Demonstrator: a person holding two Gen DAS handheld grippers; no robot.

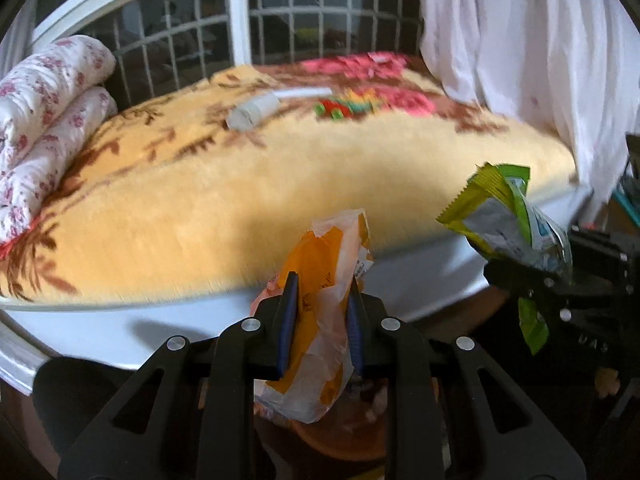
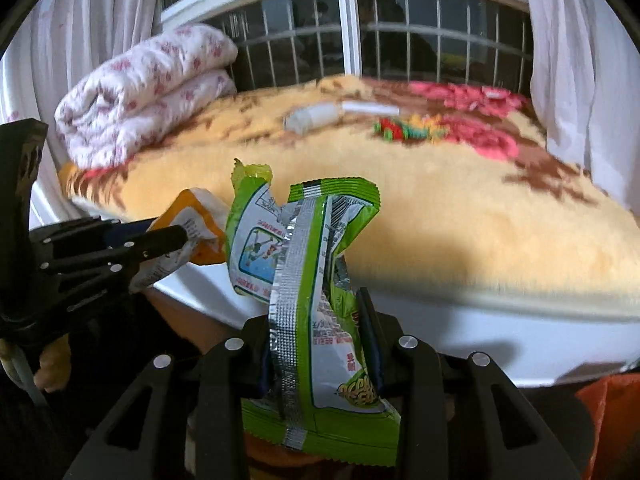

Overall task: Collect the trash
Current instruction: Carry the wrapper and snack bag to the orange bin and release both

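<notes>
Our left tongs (image 1: pixel 322 304) are closed on an orange wrapper (image 1: pixel 320 320), and our right tongs (image 2: pixel 320 336) are closed on a green wrapper (image 2: pixel 316 280); both are held off the near edge of the bed (image 1: pixel 100 332). Ahead of both tongs the yellow blanket (image 1: pixel 240 184) lies bare up to a white tube (image 1: pixel 256 110) and a small colourful packet (image 1: pixel 344 106) far ahead. A folded floral quilt (image 1: pixel 48 120) sits ahead to the left, a white curtain (image 1: pixel 520 40) ahead to the right, a barred window (image 1: pixel 300 12) behind the bed. The two tongs are near each other, apart. Only the right view shows something orange-red (image 2: pixel 608 412) low at right, below the bed edge.
</notes>
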